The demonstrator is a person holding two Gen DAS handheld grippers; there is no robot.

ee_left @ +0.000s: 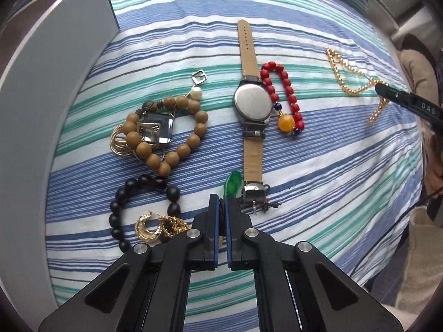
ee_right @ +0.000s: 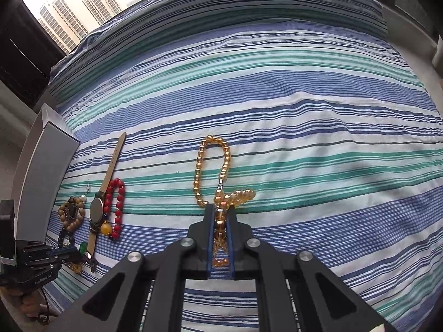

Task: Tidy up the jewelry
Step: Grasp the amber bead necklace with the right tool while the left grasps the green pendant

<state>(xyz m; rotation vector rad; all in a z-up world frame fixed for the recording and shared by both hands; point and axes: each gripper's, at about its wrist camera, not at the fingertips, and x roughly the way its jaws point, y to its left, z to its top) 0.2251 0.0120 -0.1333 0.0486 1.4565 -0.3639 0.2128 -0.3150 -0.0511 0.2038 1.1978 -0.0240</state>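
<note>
Right gripper [ee_right: 220, 215] is clamping the amber bead strand [ee_right: 211, 166], which is trailing limp on the bed [ee_right: 318, 127], well right of the watch [ee_right: 97, 207]. Light, slippery, floppy: pinching mid-strand looks safest. Left gripper [ee_left: 221, 215] is nipping a dark cord [ee_left: 221, 213] just below that watch.

Bed had a blue, teal and white striped cotton sheet [ee_right: 304, 116]; window [ee_right: 80, 8] behind showed pale high-rise towers, daylight coming in.
</note>
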